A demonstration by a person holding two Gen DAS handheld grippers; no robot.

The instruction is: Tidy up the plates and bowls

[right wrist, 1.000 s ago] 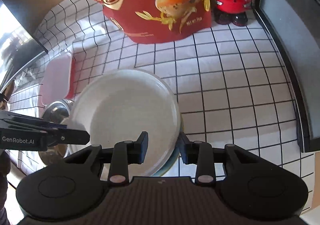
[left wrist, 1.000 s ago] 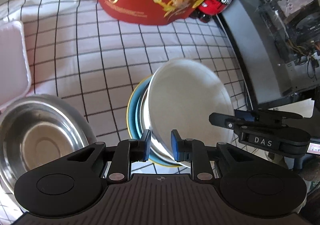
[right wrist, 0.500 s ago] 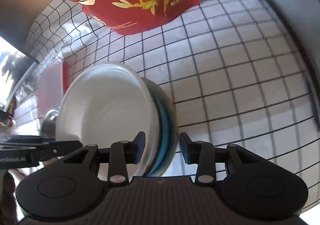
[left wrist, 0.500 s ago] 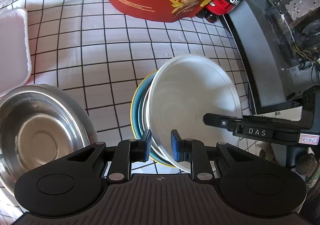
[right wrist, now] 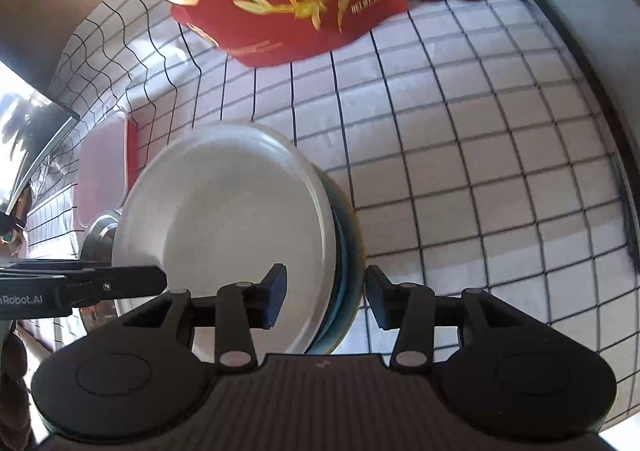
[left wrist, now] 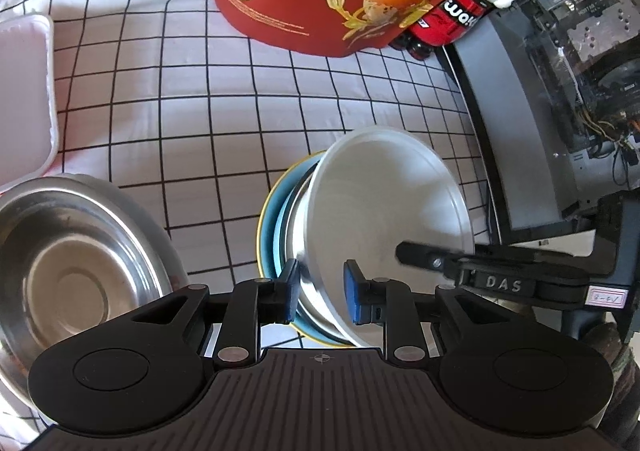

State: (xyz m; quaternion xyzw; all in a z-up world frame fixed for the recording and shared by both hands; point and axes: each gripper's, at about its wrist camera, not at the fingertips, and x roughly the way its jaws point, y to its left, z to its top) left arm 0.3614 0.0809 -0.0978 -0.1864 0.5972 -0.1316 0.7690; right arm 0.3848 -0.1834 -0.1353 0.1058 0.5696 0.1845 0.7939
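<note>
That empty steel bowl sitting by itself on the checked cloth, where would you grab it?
The steel bowl sits upright and open, so pinch its thin flared rim from above, one finger inside, one outside. Take the side nearest the stacked dishes; the far rim lies close to the pale box.

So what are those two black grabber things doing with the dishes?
A person is sorting dishes with a grabber in each hand. The left gripper has its fingers around the rim of the white bowl, which sits tilted on the blue plate. The right gripper has just been opening, its fingers either side of the stack's edge, not pressing.
</note>
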